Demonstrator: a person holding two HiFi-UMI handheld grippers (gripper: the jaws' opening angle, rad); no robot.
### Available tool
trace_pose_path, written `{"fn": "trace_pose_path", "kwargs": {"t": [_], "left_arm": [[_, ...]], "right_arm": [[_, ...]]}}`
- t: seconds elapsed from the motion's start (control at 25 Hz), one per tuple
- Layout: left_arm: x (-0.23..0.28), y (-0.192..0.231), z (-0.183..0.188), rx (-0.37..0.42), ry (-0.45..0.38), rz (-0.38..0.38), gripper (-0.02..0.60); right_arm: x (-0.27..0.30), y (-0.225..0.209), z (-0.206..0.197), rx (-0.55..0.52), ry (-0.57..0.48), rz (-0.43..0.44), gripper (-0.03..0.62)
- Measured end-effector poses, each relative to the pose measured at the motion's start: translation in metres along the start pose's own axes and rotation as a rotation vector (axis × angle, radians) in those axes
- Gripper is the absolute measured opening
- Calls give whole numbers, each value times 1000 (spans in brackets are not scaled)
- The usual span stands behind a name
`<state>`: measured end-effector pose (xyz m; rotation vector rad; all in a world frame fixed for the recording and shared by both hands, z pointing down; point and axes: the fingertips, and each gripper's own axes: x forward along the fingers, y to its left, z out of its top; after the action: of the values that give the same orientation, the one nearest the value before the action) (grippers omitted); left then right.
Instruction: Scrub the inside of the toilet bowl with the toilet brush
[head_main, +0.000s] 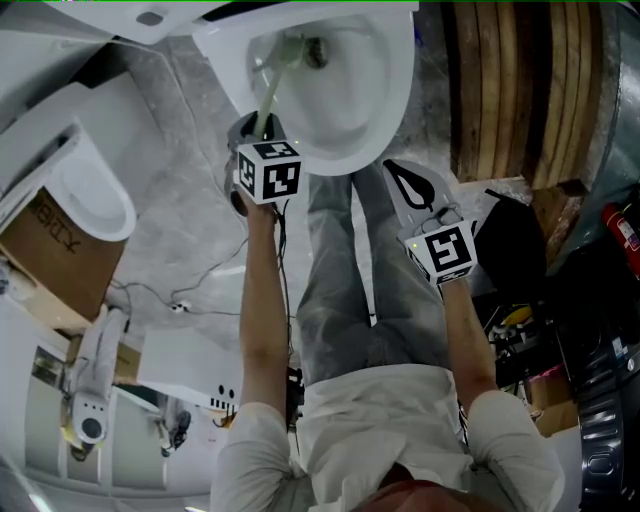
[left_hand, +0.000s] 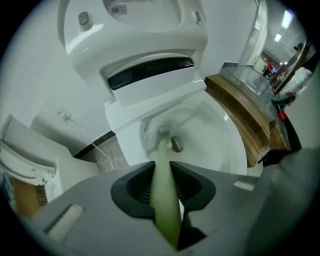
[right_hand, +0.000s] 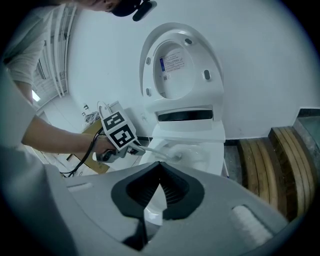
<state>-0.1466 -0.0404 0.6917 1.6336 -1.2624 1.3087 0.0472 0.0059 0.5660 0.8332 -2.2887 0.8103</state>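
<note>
**One toilet brush at work in one bowl; two grippers, one of them loaded.**

We count two grippers. The left gripper (left_hand: 162, 165) has its jaws clamped on the pale green handle of the single toilet brush (head_main: 271, 90). The right gripper (right_hand: 160, 163) has its jaws pressed together with nothing between them, and hangs at 4 o'clock from the toilet bowl (head_main: 385, 95) in the head view. The brush head lies inside the bowl, just beside the drain opening (left_hand: 176, 145). The raised lid (right_hand: 210, 90) bears one printed label (right_hand: 172, 59), which is too small for us to read. A second toilet (head_main: 95, 200) stands at 9 o'clock. Beneath it is one cardboard box (head_main: 55, 255), and we cannot read its lettering with certainty. Stacked wooden planks (head_main: 520, 90) lie at 1 o'clock, and one red fire extinguisher (head_main: 622, 228) at 3 o'clock.
</note>
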Motion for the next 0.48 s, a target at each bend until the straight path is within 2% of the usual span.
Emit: {"fn": "trace_pose_path", "kwargs": {"t": [0.36, 0.48], "left_arm": [[-9, 1, -23, 145, 55, 33, 110], [-12, -5, -37, 164, 77, 30, 110]], "right_arm": [[-6, 1, -8, -1, 2, -2, 3], [-7, 2, -7, -4, -3, 2, 3]]}}
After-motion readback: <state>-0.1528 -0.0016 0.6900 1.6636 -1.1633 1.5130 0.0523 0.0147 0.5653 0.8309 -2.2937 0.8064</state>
